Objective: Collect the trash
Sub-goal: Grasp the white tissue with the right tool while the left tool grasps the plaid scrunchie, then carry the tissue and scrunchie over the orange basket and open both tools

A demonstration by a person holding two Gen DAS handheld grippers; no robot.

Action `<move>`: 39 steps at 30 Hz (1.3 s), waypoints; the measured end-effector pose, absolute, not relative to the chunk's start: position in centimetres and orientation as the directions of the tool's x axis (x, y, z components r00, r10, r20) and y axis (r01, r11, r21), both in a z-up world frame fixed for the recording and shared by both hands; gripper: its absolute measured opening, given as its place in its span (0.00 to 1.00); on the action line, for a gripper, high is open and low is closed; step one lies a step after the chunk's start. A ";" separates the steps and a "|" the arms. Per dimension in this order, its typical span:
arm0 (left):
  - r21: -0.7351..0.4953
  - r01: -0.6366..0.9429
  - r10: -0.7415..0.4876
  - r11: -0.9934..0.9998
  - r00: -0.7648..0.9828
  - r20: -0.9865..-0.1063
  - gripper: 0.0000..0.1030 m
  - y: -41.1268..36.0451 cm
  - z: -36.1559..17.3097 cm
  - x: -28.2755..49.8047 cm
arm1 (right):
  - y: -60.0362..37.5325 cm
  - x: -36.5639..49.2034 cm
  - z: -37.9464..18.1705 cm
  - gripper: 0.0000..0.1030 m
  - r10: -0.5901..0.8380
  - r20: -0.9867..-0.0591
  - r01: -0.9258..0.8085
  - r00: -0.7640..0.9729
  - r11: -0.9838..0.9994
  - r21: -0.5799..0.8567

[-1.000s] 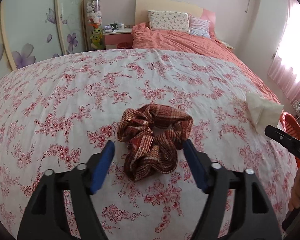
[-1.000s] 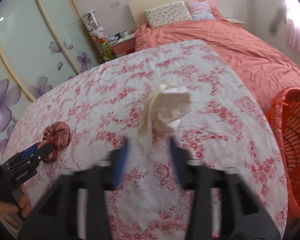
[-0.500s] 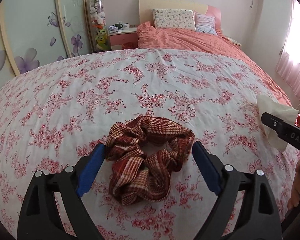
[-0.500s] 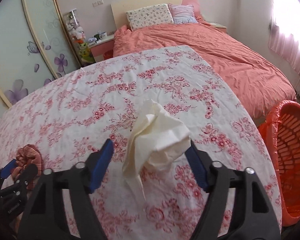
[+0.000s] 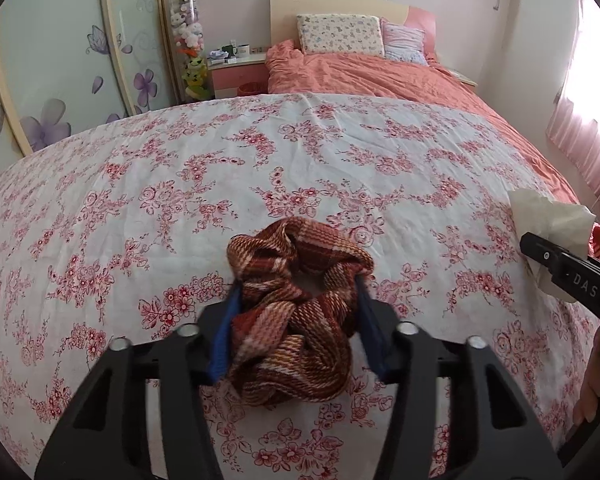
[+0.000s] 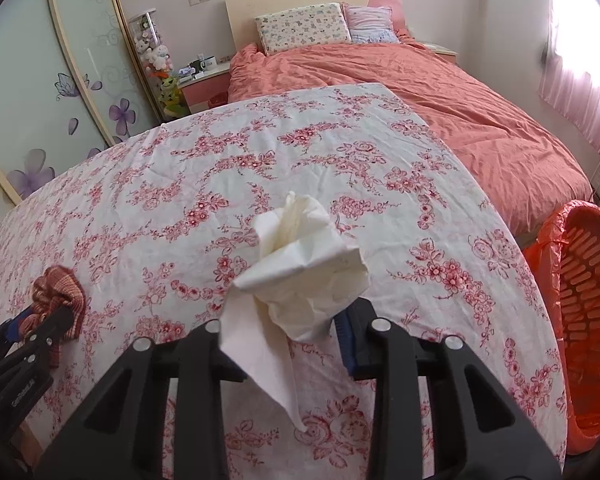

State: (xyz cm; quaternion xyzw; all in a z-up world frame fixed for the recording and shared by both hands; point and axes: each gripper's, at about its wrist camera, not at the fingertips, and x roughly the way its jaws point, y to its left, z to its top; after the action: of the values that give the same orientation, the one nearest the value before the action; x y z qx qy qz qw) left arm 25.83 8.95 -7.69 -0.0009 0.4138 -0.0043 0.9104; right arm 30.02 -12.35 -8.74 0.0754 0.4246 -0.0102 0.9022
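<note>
A red-brown plaid scrunchie (image 5: 296, 312) lies on the floral sheet (image 5: 260, 168). My left gripper (image 5: 296, 320) is shut on it, blue pads pressing both sides. It also shows at the left edge of the right wrist view (image 6: 58, 292). A crumpled white tissue (image 6: 304, 276) is held between the pads of my right gripper (image 6: 292, 328), a little above the sheet. The tissue (image 5: 552, 224) and the right gripper (image 5: 556, 256) show at the right edge of the left wrist view.
An orange basket (image 6: 584, 320) lined with an orange bag stands on the floor off the sheet's right edge. Beyond lie a salmon duvet (image 6: 420, 92), pillows (image 6: 304, 28), a nightstand (image 5: 236, 72) and wardrobe doors (image 5: 60, 64).
Both grippers have closed: the left on the scrunchie, the right on the tissue. The tissue now sits slightly raised between the right pads.
</note>
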 end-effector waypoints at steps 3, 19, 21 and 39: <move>-0.014 0.019 -0.023 1.000 0.660 -0.751 0.39 8.9 -7.4 25.6 | -12.5 29.5 -8.5 0.31 0.058 -0.765 0.077 0.641 0.987 0.140; -0.008 0.036 -0.032 0.999 0.750 -0.661 0.39 7.0 -0.7 22.2 | -14.2 23.4 -1.4 0.31 0.074 -0.671 0.044 0.738 0.987 0.157; -0.001 0.047 -0.037 0.999 0.761 -0.648 0.39 6.4 0.3 21.5 | -14.5 22.4 -0.5 0.31 0.070 -0.657 0.042 0.750 0.987 0.154; -0.024 0.215 -0.187 0.976 0.784 -0.591 0.40 -2.0 4.5 17.4 | -20.9 12.9 4.1 0.31 0.004 -0.555 0.080 0.832 0.989 0.127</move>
State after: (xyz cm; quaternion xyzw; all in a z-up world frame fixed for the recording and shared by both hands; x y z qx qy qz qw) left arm 17.42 -1.98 4.46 0.0225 0.3105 -0.1064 0.9443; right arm 12.93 -20.94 4.09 0.0728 0.2890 -0.0201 0.9543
